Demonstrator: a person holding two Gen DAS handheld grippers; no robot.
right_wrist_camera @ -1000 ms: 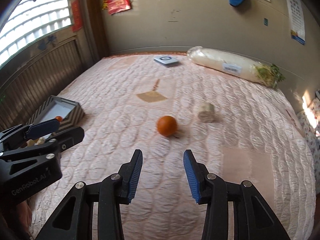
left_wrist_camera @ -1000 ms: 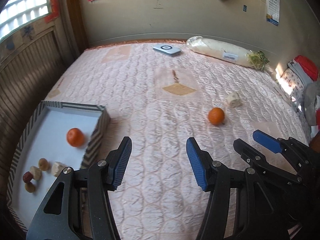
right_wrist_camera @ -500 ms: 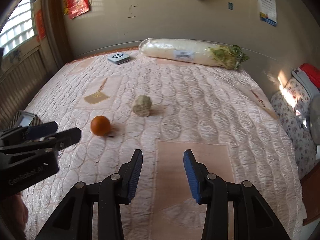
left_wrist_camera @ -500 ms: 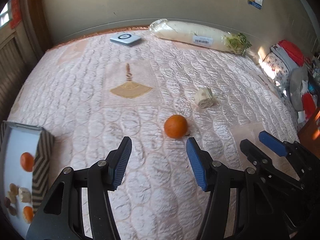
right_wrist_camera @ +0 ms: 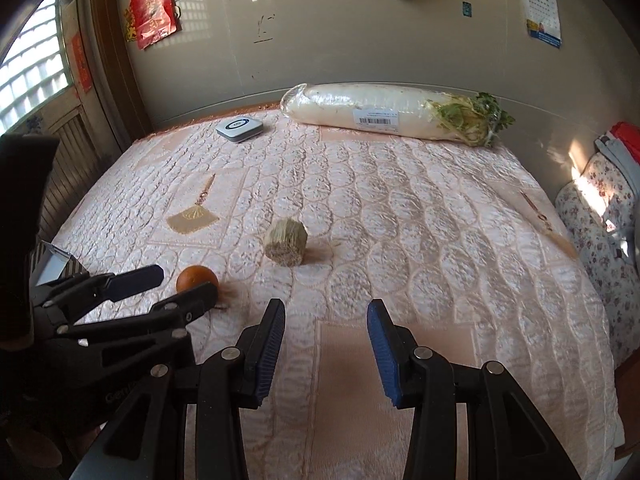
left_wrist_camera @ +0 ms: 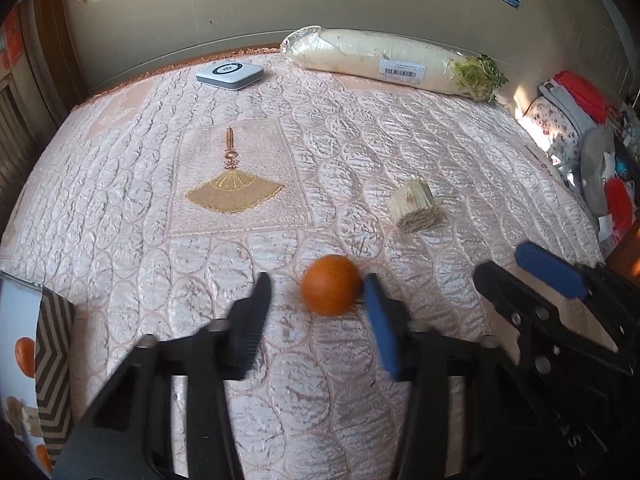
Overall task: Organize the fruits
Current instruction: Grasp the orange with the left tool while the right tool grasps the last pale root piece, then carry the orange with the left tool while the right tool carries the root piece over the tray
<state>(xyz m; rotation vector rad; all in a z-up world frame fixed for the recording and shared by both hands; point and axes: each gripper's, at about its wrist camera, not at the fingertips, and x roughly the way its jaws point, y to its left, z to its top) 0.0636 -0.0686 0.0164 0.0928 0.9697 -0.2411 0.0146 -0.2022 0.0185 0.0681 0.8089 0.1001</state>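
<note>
Holding 2 oranges [left_wrist_camera: 25, 357]: striped tray [left_wrist_camera: 52, 364].

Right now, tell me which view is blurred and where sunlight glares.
Left wrist view: motion blur smears the left tongs and the orange. Right wrist view: sharp; the right tongs are crisp, and a sunlight patch flares on the floral cushion.
</note>
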